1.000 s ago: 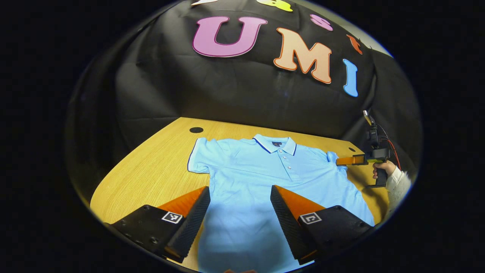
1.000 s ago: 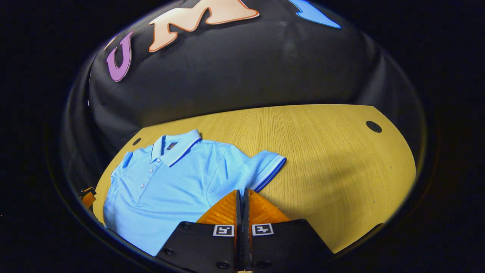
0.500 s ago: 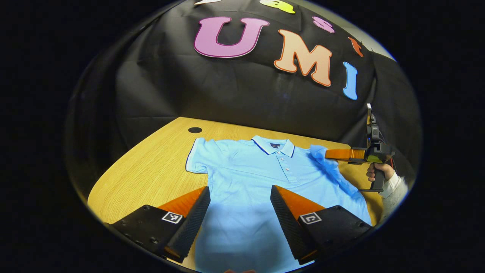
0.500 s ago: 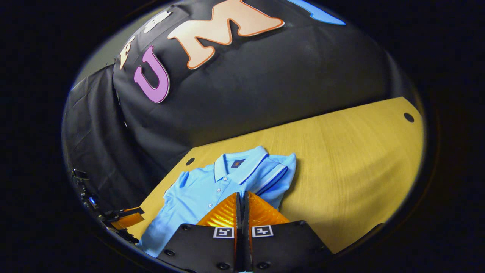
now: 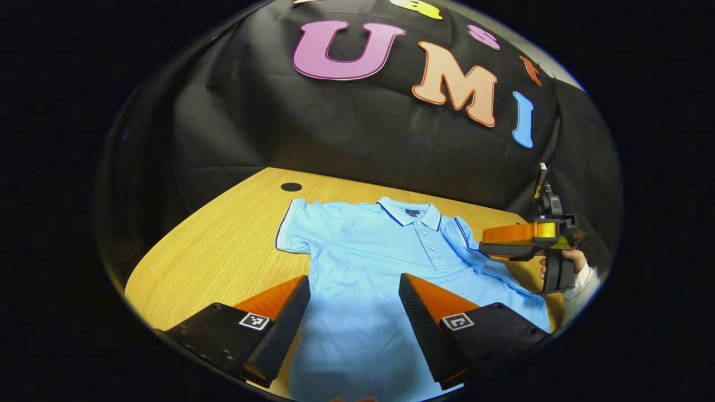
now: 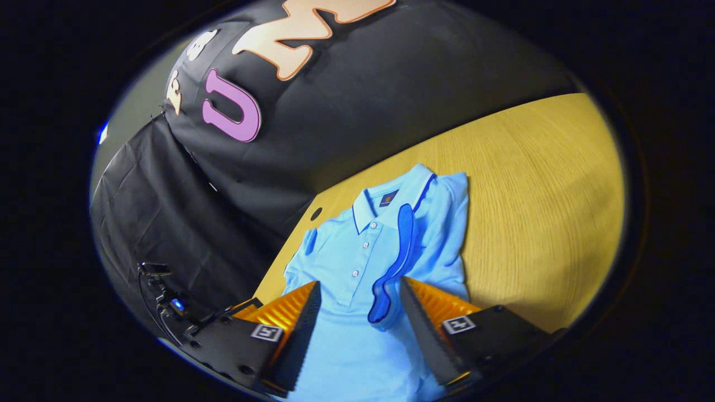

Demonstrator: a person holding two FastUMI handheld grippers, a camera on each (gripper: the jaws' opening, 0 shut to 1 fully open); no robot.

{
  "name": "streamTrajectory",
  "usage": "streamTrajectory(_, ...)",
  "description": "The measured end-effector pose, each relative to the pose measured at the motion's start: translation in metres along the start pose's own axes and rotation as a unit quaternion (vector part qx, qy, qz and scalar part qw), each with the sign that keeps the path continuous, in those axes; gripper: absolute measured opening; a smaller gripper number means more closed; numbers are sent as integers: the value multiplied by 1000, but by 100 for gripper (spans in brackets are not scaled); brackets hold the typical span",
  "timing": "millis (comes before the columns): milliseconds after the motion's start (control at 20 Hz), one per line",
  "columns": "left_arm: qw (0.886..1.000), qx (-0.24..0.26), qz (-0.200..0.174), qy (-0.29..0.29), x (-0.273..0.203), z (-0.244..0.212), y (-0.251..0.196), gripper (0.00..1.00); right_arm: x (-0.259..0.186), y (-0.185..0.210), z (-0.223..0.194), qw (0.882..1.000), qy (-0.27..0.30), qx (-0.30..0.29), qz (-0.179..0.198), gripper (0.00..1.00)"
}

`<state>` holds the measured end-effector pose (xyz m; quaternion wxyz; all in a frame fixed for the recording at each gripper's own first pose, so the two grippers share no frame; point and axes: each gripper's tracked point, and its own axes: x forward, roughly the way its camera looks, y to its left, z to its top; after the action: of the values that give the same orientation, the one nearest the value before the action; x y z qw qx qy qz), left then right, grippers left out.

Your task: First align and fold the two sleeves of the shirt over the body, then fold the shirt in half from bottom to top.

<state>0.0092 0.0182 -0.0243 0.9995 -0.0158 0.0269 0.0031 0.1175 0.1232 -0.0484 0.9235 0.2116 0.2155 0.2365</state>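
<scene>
The light blue polo shirt (image 5: 385,262) lay face up on the wooden table (image 5: 223,245), collar toward the booth wall and buttons showing. In the left gripper view, the left gripper (image 5: 353,312) hung over the lower body of the shirt with its fingers spread wide apart and nothing between them but the cloth lying flat below; it was released and grasped nothing. Ahead of it and to its left, the left sleeve (image 5: 295,226) lay spread flat on the table, not folded. A round dark hole (image 5: 291,187) sat in the table beyond that sleeve.

In the right gripper view, the right gripper (image 6: 357,329) also stood released, its fingers set well apart above the shirt's body. The right sleeve (image 6: 416,240) lay folded over the chest just ahead of the gripper, its dark-trimmed cuff edge (image 6: 396,262) running from beside the collar (image 6: 385,198) down to a point between the two fingers. Whether the cuff touched either finger could not be told. In the left gripper view the same gripper appeared far to the right, at the shirt's right edge, with a hand (image 5: 564,262) in a pale sleeve holding its grip.
</scene>
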Motion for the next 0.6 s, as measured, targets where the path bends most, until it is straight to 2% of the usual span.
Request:
streamTrajectory(50, 1000, -6, 2, -1, 2, 2, 2, 95, -6, 5, 2, 1000, -3, -10, 1, 98)
streamTrajectory(350, 1000, 11, 20, 1, 20, 21, 29, 95, -49, 10, 4, 996, -50, -72, -25, 98)
streamTrajectory(400, 1000, 12, 19, 3, 23, 26, 33, 95, -57, 10, 5, 994, -61, -86, -31, 94)
streamTrajectory(450, 1000, 14, 22, 4, 27, 32, 38, 95, -67, 8, 5, 992, -71, -101, -39, 98)
streamTrajectory(600, 999, 15, 27, 12, 44, 49, 52, 95, -91, -1, 7, 981, -106, -145, -73, 98)
